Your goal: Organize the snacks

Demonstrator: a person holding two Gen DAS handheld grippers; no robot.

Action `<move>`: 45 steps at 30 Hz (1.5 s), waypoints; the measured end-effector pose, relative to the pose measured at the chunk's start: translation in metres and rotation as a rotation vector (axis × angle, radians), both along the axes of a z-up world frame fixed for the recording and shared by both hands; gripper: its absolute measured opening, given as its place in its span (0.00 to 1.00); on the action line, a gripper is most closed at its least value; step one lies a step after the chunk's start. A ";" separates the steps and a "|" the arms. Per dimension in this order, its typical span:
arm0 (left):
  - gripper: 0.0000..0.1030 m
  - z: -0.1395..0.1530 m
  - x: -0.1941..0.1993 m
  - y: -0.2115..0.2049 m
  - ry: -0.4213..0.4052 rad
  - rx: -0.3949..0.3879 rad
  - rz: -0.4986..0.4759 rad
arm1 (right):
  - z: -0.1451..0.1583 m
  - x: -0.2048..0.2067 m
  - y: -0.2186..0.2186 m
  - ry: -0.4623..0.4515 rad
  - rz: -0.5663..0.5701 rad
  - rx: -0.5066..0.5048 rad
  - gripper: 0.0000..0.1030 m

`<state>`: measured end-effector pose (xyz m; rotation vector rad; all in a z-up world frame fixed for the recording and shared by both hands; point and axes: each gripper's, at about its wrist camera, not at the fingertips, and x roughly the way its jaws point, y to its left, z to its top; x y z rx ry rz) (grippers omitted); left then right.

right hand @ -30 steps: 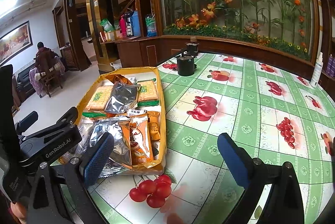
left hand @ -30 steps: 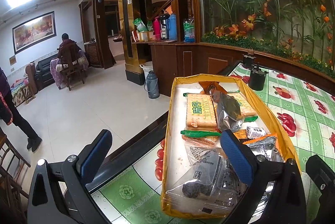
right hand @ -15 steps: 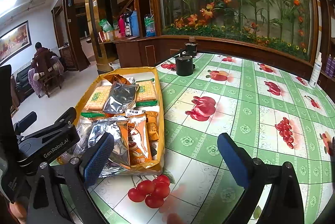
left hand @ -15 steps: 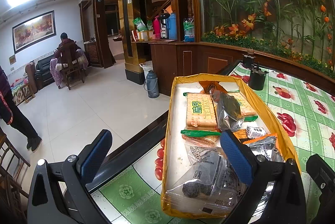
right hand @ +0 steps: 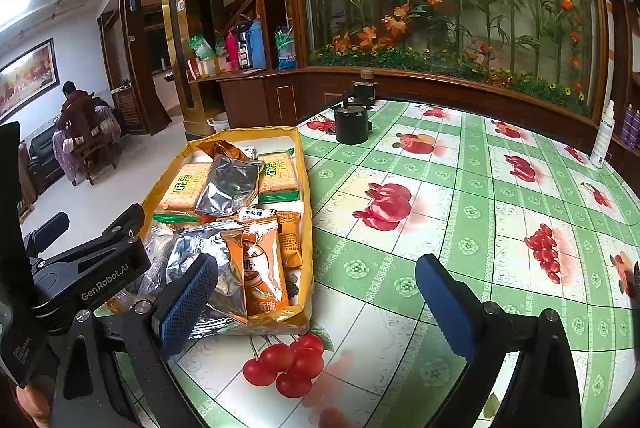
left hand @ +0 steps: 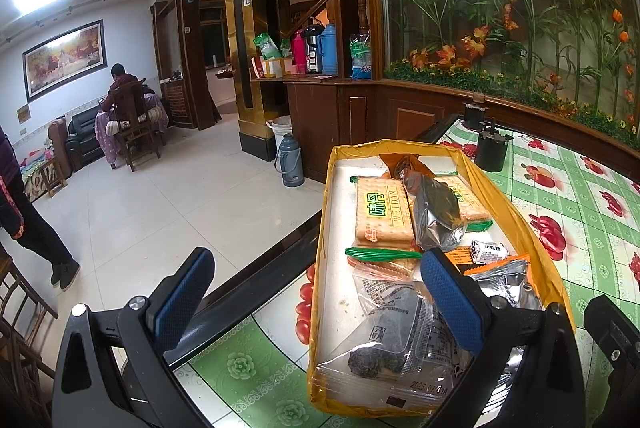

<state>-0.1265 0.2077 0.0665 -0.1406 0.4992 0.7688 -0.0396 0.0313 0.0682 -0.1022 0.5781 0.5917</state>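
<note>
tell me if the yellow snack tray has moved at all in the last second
No. In the left wrist view the yellow snack tray keeps its place against the black canister and the tablecloth pattern.

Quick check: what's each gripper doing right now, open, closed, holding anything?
Left gripper: open, holding nothing, over the near end of the snack tray.
Right gripper: open, holding nothing, above the tablecloth beside the tray.
</note>
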 end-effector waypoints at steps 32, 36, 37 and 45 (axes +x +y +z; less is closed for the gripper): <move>1.00 0.001 -0.002 0.000 0.002 -0.003 -0.001 | -0.001 0.001 -0.005 0.000 -0.003 -0.006 0.98; 1.00 0.001 0.000 -0.001 0.002 -0.003 0.001 | -0.001 0.000 -0.003 -0.001 -0.004 -0.007 0.98; 1.00 0.001 -0.001 -0.001 0.002 -0.003 0.000 | -0.001 0.000 -0.003 0.000 -0.004 -0.009 0.98; 1.00 0.001 -0.001 -0.001 0.001 -0.004 0.000 | -0.003 0.003 -0.008 0.005 -0.005 -0.042 0.98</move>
